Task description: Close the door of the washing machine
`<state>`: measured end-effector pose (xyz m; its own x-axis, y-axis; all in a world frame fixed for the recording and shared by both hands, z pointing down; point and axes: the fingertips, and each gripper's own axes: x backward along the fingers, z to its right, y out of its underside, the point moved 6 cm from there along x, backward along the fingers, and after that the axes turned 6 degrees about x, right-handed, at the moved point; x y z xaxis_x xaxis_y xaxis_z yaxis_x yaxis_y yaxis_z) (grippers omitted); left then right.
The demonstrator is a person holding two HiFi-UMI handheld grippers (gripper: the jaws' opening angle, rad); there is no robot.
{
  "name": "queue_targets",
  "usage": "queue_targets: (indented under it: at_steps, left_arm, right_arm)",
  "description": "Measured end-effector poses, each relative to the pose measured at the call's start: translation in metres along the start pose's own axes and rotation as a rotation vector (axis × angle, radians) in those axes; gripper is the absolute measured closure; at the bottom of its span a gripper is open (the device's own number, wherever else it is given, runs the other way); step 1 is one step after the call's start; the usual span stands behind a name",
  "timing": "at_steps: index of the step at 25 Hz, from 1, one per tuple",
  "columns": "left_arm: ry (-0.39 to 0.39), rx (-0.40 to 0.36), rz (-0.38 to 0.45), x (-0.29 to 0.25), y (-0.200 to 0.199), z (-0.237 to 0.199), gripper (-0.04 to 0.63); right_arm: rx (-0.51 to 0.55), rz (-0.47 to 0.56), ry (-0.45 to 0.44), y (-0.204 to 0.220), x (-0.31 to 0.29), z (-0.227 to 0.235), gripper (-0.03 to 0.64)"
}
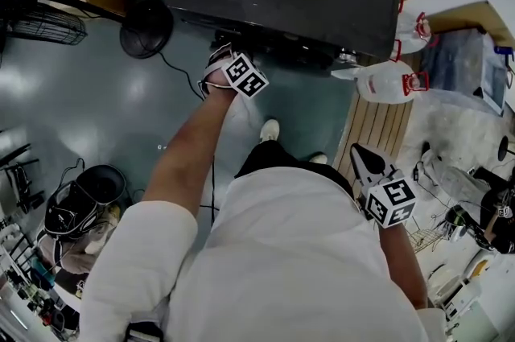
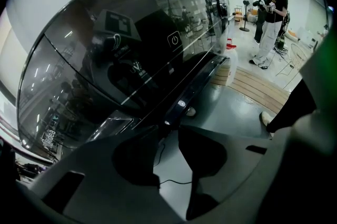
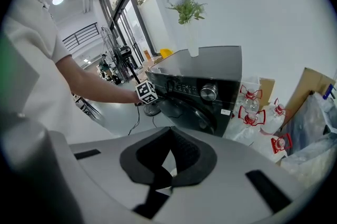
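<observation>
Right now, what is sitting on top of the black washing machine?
A tall white vase holding green leafy sprigs stands on top of the black washing machine, toward its back edge. Nothing else shows there; the vase's inside is hidden.

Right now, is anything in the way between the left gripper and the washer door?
Nothing visible is. The left gripper, jaws open and empty, sits right up at the washer's glossy front, where the door is. Between the jaws only floor and a cable show.
</observation>
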<state>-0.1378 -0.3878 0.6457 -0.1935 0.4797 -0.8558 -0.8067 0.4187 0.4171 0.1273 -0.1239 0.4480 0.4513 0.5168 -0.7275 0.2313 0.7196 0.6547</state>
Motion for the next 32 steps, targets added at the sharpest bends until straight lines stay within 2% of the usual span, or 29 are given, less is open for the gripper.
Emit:
queue_targets:
  at_steps: [6, 13, 15, 20, 23, 27, 32]
  left_arm:
    - [-0.017, 0.050, -0.020, 0.003, 0.003, -0.002, 0.472]
    - [-0.041, 0.109, 0.019, 0.031, 0.002, 0.011, 0.474]
    - [-0.012, 0.195, 0.056, 0.050, -0.001, 0.022, 0.484]
    - [0.119, 0.515, 0.151, 0.104, 0.000, 0.060, 0.505]
    - [0.184, 0.659, 0.210, 0.139, -0.001, 0.085, 0.522]
    - [0.265, 0.762, 0.274, 0.186, -0.002, 0.127, 0.543]
    - [0.361, 0.796, 0.375, 0.250, -0.009, 0.182, 0.569]
  right_arm:
    - [-0.011, 0.012, 0.010, 0.009, 0.009, -0.002, 0.607]
    - [0.009, 0.039, -0.006, 0.025, 0.023, -0.006, 0.607]
    - [0.036, 0.046, -0.026, 0.031, 0.029, -0.007, 0.607]
    - [0.092, 0.073, -0.070, 0.042, 0.047, -0.004, 0.607]
    - [0.118, 0.091, -0.092, 0.045, 0.057, -0.003, 0.607]
    - [0.158, 0.113, -0.129, 0.054, 0.070, -0.008, 0.607]
    - [0.195, 0.139, -0.182, 0.063, 0.083, -0.016, 0.607]
